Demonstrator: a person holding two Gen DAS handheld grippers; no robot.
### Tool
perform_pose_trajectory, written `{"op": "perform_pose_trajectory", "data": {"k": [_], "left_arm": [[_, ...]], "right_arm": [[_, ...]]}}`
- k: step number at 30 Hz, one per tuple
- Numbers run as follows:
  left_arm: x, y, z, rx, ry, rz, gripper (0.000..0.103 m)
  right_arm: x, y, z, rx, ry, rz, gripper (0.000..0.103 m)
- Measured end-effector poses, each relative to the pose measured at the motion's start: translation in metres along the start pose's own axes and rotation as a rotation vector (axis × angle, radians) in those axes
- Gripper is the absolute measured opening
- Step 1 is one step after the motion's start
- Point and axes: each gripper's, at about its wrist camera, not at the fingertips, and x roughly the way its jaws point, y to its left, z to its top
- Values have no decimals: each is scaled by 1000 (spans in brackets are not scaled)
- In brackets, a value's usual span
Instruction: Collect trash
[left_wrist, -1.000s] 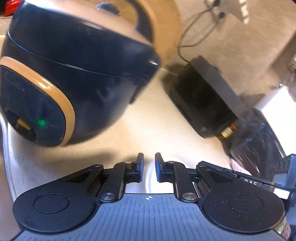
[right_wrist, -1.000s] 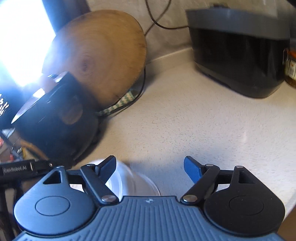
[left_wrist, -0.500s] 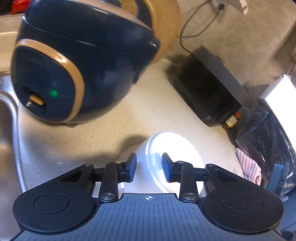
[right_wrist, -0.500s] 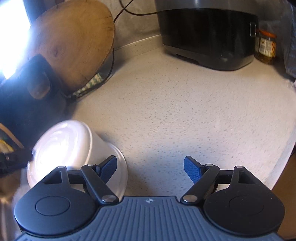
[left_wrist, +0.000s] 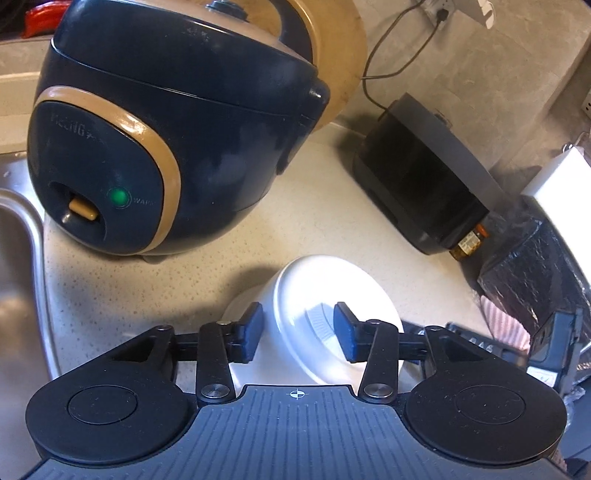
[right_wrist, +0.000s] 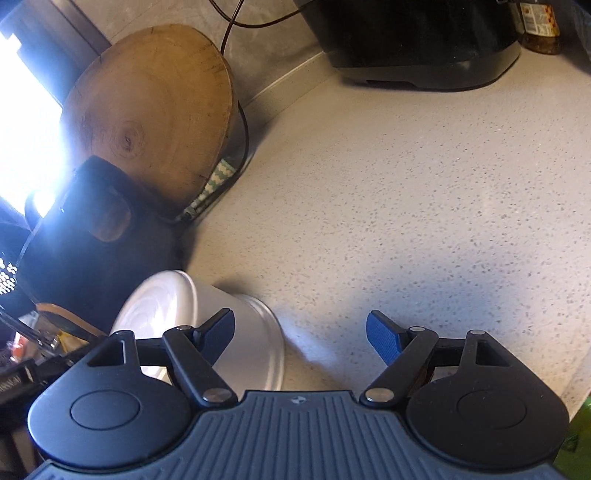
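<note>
A white disposable bowl (left_wrist: 325, 291) lies tipped on its side on the speckled counter (right_wrist: 406, 184). My left gripper (left_wrist: 297, 325) hovers right over it and its jaws are opening. The bowl's round end sits between the two blue pads, and neither pad presses on it. In the right wrist view the bowl (right_wrist: 221, 314) shows its flared rim towards my right gripper (right_wrist: 301, 332). That gripper stands wide open with only counter between its fingers. Its left finger (right_wrist: 218, 328) overlaps the bowl's wall; I cannot tell whether it touches.
A dark blue rice cooker (left_wrist: 166, 147) with tan trim stands left of the bowl, beside a steel sink (left_wrist: 18, 277). A round wooden board (right_wrist: 147, 110) leans on the wall. A black appliance (left_wrist: 424, 177), a jar (left_wrist: 469, 245) and a black bag (left_wrist: 535, 277) stand to the right.
The left jaws went from nearly shut to wide apart, letting go of the white bowl, which now rests on the counter. The right gripper sank and rolled, ending beside the bowl.
</note>
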Motion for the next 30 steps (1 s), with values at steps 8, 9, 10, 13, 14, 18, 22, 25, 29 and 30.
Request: {"op": "perform_pose_trajectory", "data": {"k": [8,9,10,13,14,18,22,25,29,30], "left_arm": [[8,0,-1,-25,17,-46,54],[8,-1,-1,-20,13,-41,54],[8,0,-1,-23,10,-38,54],[6,5,-1,-40,1,-37,53],[5,7,-1,-50,5,-45,53],[1,13,-2,-83,27,-53,55],[3,18,-6,-97,78,-106,65],[15,20,-9,-134,133,-193,60],[29,2,-12,-114,136,-331,59],[28,1,-11,-114,127,-327,61]], "right_arm": [[0,27,5,62,93,235,83],[0,36,2,33,77,205,84],[1,42,1,10,73,185,86],[4,47,1,25,89,186,87],[4,46,2,34,93,181,86],[8,38,-1,74,102,151,86],[14,27,-8,153,150,181,88],[13,35,-6,176,172,242,88],[-8,88,10,94,162,347,93],[-16,103,16,14,120,320,91]]}}
